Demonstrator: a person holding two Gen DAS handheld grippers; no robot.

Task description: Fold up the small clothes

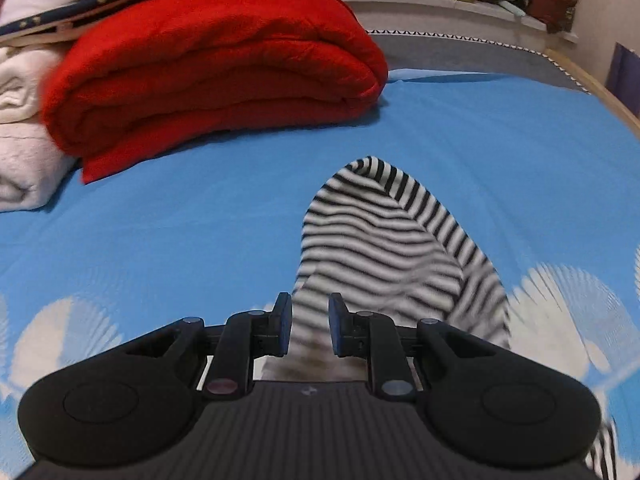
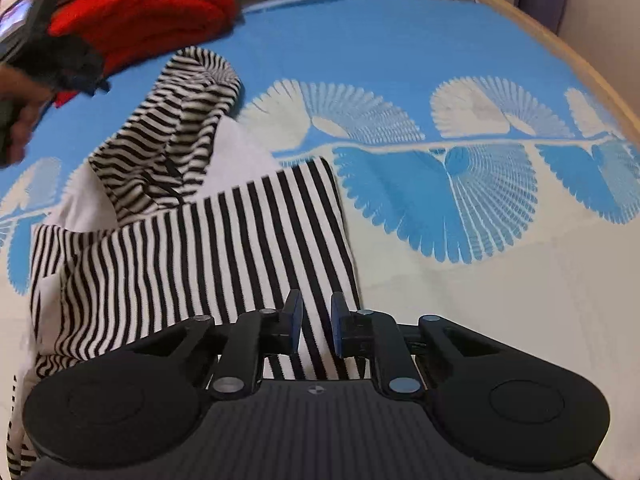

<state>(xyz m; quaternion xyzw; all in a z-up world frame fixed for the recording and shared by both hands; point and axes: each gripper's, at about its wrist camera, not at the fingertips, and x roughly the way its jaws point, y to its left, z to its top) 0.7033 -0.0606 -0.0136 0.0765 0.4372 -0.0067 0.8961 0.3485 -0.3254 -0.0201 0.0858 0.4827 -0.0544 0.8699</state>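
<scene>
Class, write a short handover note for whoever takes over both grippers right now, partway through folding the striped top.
Left gripper: jaws narrowly apart, blurred striped cloth between them; grip unclear.
Right gripper: jaws narrowly apart over the top's near edge; the stripes run undisturbed, so no pinch is seen.
Things: black-and-white striped knit top on the blue fan-patterned bedspread; its rumpled sleeve lies across the body. A folded red fleece blanket lies behind.
Done: one sleeve brought in.
Left: the remaining folds, then tidying.
</scene>
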